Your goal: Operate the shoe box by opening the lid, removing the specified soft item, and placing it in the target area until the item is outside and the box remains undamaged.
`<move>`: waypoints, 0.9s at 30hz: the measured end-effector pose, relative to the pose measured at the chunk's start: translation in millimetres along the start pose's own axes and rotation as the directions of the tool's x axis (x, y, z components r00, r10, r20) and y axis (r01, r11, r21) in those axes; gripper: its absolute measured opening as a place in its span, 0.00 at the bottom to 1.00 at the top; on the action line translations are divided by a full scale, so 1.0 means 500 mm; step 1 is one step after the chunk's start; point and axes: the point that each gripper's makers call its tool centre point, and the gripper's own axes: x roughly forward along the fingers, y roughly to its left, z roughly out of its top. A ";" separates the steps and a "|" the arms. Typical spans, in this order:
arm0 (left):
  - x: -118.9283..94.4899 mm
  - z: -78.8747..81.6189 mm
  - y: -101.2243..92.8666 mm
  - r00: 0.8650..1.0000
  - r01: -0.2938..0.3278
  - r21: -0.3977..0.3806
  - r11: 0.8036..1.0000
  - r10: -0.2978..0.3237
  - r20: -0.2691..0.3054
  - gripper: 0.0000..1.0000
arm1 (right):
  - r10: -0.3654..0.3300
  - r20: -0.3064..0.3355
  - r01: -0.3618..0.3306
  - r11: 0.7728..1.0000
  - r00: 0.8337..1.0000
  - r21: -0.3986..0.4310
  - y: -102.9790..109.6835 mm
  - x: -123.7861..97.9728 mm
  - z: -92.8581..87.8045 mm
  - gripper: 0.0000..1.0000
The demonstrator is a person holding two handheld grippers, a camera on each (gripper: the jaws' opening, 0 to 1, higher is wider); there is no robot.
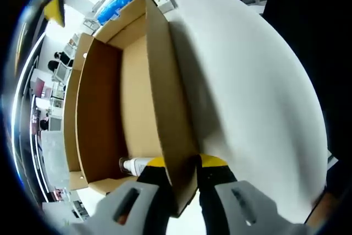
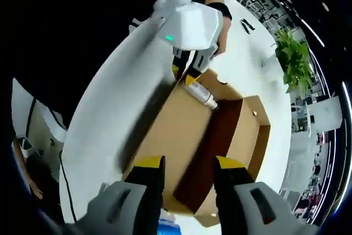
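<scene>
Shoe box of brown cardboard lies open on the white tabletop, its inside bare apart from a small white bottle lying on the floor of the box at one end wall. In the left gripper view the left gripper stands at that same end, its yellow-tipped jaws closed on the upright edge of the box's long side wall, one jaw inside the box and one outside; the bottle lies just beside the inner jaw. Beyond that wall a wide stretch of tabletop lies free, running to the curved table edge. On the box's other side the lid flap is folded outward, near the table's far edge.

In the right gripper view the right gripper hovers at the opposite end of the box, jaws apart and holding nothing, the near end wall below and between them. The bottle shows at the far end, with the left gripper just above it. Open tabletop lies to the left of the box, and a potted plant stands well apart on the right
</scene>
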 end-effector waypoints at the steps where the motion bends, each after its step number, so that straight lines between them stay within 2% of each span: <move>1: 0.000 0.000 0.001 1.000 0.001 -0.004 1.000 -0.001 0.002 0.14 | 0.008 0.009 -0.008 1.000 1.000 -0.014 -0.013 0.020 0.014 0.37; 3: 0.000 0.001 0.006 1.000 0.003 -0.005 1.000 -0.003 0.007 0.14 | 0.027 0.032 -0.025 0.997 0.999 -0.068 -0.026 0.054 0.041 0.39; 7: 0.000 0.003 0.004 1.000 0.002 -0.002 1.000 -0.002 0.004 0.14 | 0.083 0.057 -0.076 0.991 0.995 -0.112 -0.035 0.125 0.079 0.42; 11: 0.001 0.001 0.004 1.000 0.002 -0.003 1.000 -0.002 0.005 0.14 | 0.079 0.100 -0.069 0.992 0.992 -0.107 -0.058 0.176 0.108 0.43; 15: 0.002 0.000 0.003 1.000 0.001 -0.003 1.000 -0.001 0.003 0.14 | 0.097 0.085 -0.086 0.988 0.992 -0.129 -0.067 0.215 0.113 0.45; 19: 0.003 -0.001 0.003 1.000 0.001 -0.002 1.000 -0.001 0.003 0.14 | 0.122 0.101 -0.108 0.986 0.987 -0.126 -0.071 0.251 0.120 0.47; 24: 0.004 -0.002 0.003 1.000 0.001 -0.002 1.000 -0.001 0.003 0.14 | 0.133 0.048 -0.126 0.983 0.990 -0.132 -0.075 0.294 0.099 0.47; 27: 0.004 -0.002 0.002 1.000 0.002 -0.001 1.000 -0.002 0.004 0.14 | 0.155 0.069 -0.147 0.983 0.985 -0.112 -0.073 0.312 0.105 0.47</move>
